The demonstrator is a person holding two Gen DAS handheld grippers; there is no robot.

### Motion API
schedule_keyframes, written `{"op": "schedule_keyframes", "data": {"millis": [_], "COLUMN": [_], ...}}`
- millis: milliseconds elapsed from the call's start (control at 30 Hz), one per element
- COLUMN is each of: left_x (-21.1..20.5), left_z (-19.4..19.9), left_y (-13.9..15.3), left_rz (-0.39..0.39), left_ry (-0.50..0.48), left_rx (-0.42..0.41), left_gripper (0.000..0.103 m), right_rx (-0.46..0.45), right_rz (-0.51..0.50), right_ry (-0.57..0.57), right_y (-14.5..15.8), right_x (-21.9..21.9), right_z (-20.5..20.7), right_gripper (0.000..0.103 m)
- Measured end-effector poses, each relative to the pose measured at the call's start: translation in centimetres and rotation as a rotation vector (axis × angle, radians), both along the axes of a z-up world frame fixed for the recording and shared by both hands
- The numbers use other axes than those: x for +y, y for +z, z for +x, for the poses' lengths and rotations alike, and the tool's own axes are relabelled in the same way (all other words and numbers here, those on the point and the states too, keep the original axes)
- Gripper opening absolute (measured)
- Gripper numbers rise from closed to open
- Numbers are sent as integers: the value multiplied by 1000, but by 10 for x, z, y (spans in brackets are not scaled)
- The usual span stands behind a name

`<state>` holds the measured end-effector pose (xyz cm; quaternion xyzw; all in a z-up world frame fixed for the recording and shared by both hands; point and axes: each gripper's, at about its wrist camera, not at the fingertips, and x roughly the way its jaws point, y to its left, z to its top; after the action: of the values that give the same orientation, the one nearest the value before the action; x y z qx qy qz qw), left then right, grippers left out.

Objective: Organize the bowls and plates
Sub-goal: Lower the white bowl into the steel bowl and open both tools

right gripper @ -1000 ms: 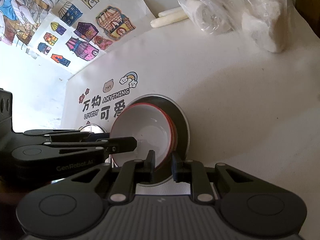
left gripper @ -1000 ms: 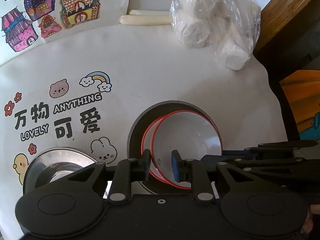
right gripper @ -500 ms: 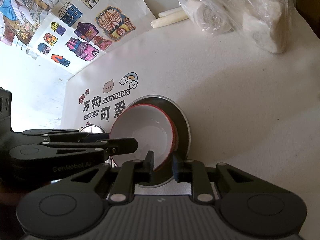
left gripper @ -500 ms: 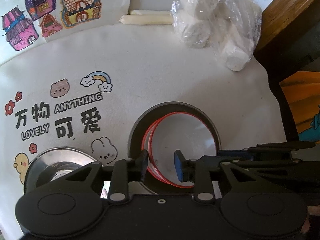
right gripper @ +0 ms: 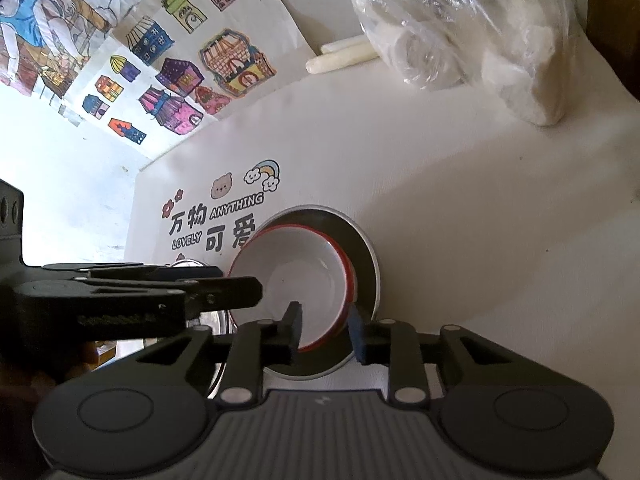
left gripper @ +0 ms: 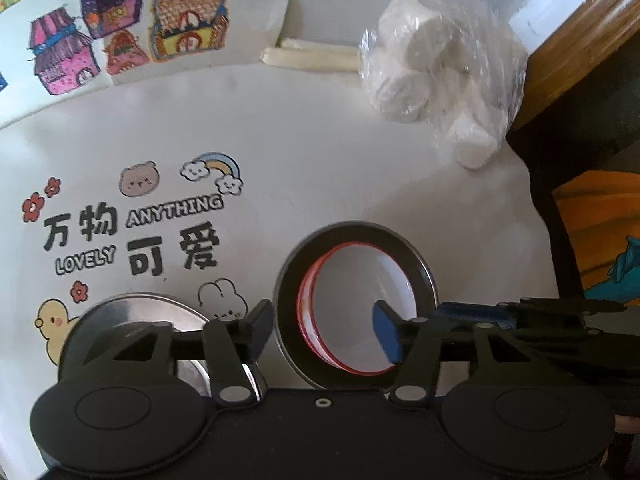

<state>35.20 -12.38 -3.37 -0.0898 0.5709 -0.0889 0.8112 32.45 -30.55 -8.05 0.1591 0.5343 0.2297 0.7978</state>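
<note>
Left wrist, bowl (left gripper: 360, 284) between open left tool (left gripper: 324, 332) fingers

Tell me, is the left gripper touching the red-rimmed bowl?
Cannot tell. Left wrist view: the open left gripper straddles the rim of the red-rimmed bowl, one pad overlapping its inside; neither contact nor gap shows.

Both wrist views, close above bowl (left gripper: 360, 300).
</note>
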Motion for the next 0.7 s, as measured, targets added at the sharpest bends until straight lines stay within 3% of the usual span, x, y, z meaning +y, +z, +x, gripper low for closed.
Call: {"op": "schedule_keyframes", "data": {"millis": [133,300,367,533,700], "left_x": [13,32,39,45,42], "left_z": [3,6,8,13,15], "left_y": [7,0,-4,-17,-22], "left_rz": [25,92,122,215,236], "left_ry": [33,67,63,19,-30], "left_rx": [-23,-5,5,33,41], "left_gripper": [87,102,102,102,102], "right_rx": [-29,-40,-49,-38,2], "right_rz": [-12,-39,-66,-167,-218], "right_ry": [-32,-77,-100,-164,-200], "right_y": [7,9,10,6,-3], "right_x": [-5,-12,-15,-22,-28], "right_z": [-3,-5,-6,-8,-12], "right_gripper": [67,93,102,103,103]}}
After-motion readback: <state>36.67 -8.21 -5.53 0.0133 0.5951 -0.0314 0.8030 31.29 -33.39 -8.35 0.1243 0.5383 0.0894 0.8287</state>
